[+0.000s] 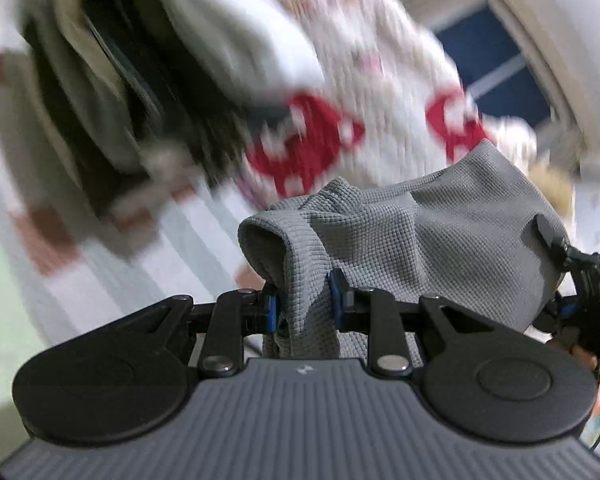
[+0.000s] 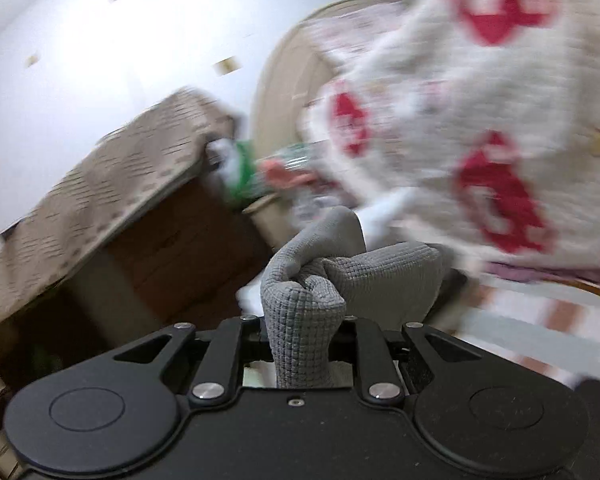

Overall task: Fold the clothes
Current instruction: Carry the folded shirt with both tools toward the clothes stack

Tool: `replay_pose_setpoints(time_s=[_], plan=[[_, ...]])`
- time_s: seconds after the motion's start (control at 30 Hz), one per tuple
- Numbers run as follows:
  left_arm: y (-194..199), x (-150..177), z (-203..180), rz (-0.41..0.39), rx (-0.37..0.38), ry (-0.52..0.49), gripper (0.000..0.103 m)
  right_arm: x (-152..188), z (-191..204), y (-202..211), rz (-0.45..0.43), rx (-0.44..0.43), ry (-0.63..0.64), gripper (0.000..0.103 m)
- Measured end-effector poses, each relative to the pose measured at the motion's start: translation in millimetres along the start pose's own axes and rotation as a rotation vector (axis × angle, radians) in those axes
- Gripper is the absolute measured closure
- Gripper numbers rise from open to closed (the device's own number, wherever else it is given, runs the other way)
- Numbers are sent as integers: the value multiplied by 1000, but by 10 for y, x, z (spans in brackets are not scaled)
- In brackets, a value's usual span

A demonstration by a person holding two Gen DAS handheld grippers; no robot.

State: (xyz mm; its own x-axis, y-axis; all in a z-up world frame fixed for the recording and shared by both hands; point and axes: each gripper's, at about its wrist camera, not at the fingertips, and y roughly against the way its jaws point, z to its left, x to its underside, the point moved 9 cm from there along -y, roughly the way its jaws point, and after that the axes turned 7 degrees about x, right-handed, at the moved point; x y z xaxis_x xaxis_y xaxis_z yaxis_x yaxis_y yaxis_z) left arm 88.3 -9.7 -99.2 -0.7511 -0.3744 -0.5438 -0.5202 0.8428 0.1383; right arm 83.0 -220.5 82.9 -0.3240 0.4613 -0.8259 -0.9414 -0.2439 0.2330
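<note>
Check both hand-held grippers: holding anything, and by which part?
Both hold the grey waffle-knit garment: left hand-held gripper pinches a bunched edge; right hand-held gripper clamps another bunched fold.

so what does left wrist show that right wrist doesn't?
Left wrist only: the right gripper at the frame's right edge pinching the grey garment, and a dark window.
Right wrist only: a table under a brown patterned cloth and a pale door.
Both: grey waffle-knit garment clamped in each view's own jaws, left gripper included, plus the blurred white blanket with red motifs.
</note>
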Motion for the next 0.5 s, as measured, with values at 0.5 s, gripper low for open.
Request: replay_pose_setpoints(time_s=[0.5], plan=[[607,-2230,-143,-276,-199,-249,80,-1275,606,-2131,42,-237,59,84]])
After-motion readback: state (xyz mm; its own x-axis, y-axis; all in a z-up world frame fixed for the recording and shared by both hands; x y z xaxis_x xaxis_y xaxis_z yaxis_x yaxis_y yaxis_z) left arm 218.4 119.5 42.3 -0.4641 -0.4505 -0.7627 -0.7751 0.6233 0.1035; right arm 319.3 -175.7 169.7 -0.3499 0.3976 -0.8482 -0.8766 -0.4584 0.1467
